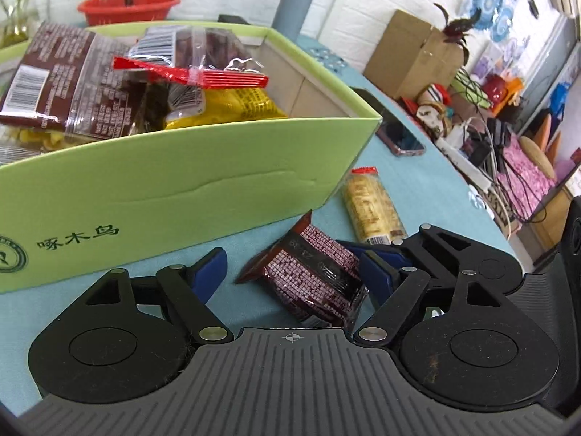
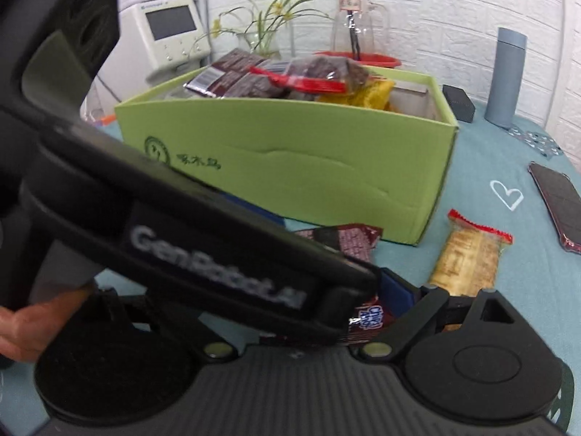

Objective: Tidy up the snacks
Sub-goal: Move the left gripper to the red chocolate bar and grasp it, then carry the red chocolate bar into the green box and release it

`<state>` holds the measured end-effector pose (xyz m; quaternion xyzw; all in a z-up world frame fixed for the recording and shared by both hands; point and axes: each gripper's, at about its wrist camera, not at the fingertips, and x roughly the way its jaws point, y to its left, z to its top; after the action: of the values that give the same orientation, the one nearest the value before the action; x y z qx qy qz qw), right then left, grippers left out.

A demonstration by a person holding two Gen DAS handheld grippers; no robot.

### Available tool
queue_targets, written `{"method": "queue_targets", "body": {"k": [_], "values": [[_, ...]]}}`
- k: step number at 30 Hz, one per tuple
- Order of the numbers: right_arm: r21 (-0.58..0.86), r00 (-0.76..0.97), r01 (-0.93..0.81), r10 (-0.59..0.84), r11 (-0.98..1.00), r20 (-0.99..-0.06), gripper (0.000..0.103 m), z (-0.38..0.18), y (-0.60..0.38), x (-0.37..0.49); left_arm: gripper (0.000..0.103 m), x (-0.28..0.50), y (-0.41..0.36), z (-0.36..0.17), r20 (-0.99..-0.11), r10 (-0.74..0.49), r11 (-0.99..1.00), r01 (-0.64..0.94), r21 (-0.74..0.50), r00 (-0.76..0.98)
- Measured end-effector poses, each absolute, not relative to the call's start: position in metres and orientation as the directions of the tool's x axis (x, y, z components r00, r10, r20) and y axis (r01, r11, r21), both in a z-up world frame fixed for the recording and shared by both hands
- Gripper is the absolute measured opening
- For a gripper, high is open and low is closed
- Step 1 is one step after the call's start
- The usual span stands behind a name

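Right now the left gripper [image 1: 290,267] has its jaws wide apart around a dark-red crinkly foil snack packet [image 1: 312,279] lying on the teal cloth desk [image 1: 254,305], just beside the light-green cardboard box [image 1: 174,196] w/ other snacks; right gripper [image 2: 395,290] mostly hidden, jaws – can't tell

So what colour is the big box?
Light green box, with dark green writing. The right wrist view shows it best.
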<state>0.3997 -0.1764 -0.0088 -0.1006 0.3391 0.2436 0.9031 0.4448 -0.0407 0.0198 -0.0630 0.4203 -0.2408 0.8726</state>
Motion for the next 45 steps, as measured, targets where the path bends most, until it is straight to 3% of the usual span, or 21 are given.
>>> {"method": "queue_targets", "body": {"k": [6, 20, 25, 30, 35, 44, 45], "values": [[-0.041, 0.659, -0.491, 0.34, 0.87, -0.671, 0.093, -0.009, -0.162, 0.39, 0.048, 0.435, -0.037, 0.021, -0.71, -0.479, 0.871, 0.377, -0.314, 0.516], [-0.047, 0.644, -0.528, 0.364, 0.848, -0.673, 0.093, -0.016, -0.112, 0.318, 0.047, 0.356, 0.015, 0.022, -0.712, -0.453, 0.889, 0.326, -0.32, 0.536], [-0.054, 0.636, -0.557, 0.384, 0.828, -0.67, 0.093, -0.019, -0.099, 0.292, 0.052, 0.322, 0.035, 0.02, -0.691, -0.46, 0.887, 0.326, -0.327, 0.558], [-0.092, 0.675, -0.557, 0.385, 0.826, -0.629, 0.092, -0.01, -0.105, 0.276, 0.067, 0.297, 0.054, 0.024, -0.662, -0.472, 0.881, 0.278, -0.383, 0.582], [-0.125, 0.673, -0.554, 0.354, 0.823, -0.649, 0.093, -0.015, -0.105, 0.278, 0.069, 0.287, 0.066, 0.023, -0.651, -0.488, 0.861, 0.2, -0.467, 0.581], [-0.047, 0.64, -0.573, 0.411, 0.818, -0.649, 0.091, -0.019, -0.113, 0.279, 0.058, 0.291, 0.051, 0.019, -0.647, -0.512, 0.851, 0.235, -0.469, 0.565], [-0.046, 0.643, -0.571, 0.412, 0.82, -0.645, 0.087, -0.017, -0.113, 0.269, 0.05, 0.29, 0.047, 0.019, -0.646, -0.509, 0.855, 0.251, -0.454, 0.568]]}}
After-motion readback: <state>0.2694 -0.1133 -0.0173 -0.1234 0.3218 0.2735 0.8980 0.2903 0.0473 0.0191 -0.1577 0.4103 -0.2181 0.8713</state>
